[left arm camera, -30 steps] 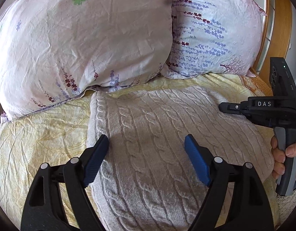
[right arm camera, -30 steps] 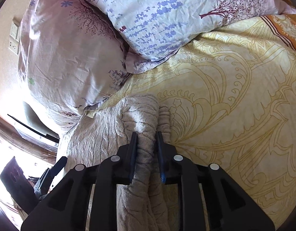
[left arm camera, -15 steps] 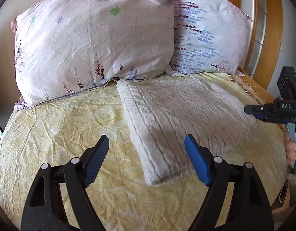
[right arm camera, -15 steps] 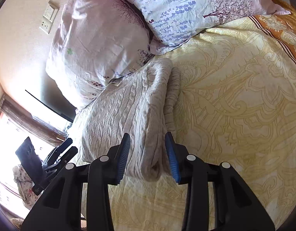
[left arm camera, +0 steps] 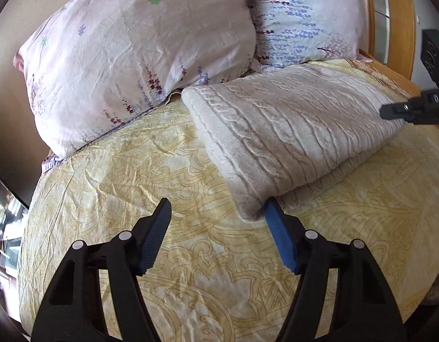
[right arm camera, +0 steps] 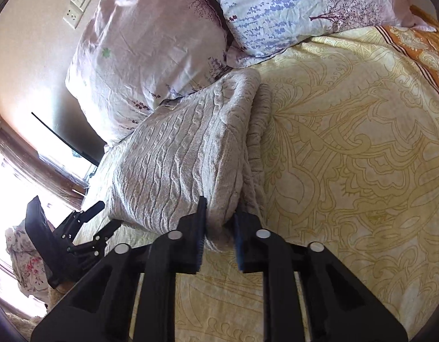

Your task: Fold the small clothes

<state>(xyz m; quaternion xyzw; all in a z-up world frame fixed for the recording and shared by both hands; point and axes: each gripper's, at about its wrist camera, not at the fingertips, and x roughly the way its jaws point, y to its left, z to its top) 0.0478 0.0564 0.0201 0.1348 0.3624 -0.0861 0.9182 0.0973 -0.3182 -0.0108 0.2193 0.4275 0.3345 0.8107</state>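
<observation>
Left wrist view: your left gripper [left arm camera: 218,213] hovers over the bed [left arm camera: 133,188] with its jaws spread wide and nothing between them. The folded sweater [left arm camera: 290,136], a pale cable-knit garment, lies on the yellow patterned bedspread just in front of the two pillows. Your gripper's right blue pad sits just beside the sweater's near corner; whether it touches the knit cannot be told. The left pad is well apart from the sweater, over bare bedspread. At the sweater's far right edge your right gripper [left arm camera: 390,111] enters from the side, and from this view its jaw state cannot be told.

Right wrist view: your right gripper [right arm camera: 219,213] points at the sweater [right arm camera: 185,156] from its near end. Its jaws stand a little apart, with the thick folded corner of the sweater lying between the pads; a narrow gap shows beside the right pad, so the grip reads as loose, not clamped. The sweater's stacked layers show along its right-hand edge. Beyond the sweater's far end rest the pink floral pillow [right arm camera: 151,42] and the white lavender-print pillow [right arm camera: 290,5], the sweater's far corner reaching the pink one. Left of the sweater, off the bed's edge, your left gripper [right arm camera: 102,219] appears with jaws spread.
</observation>
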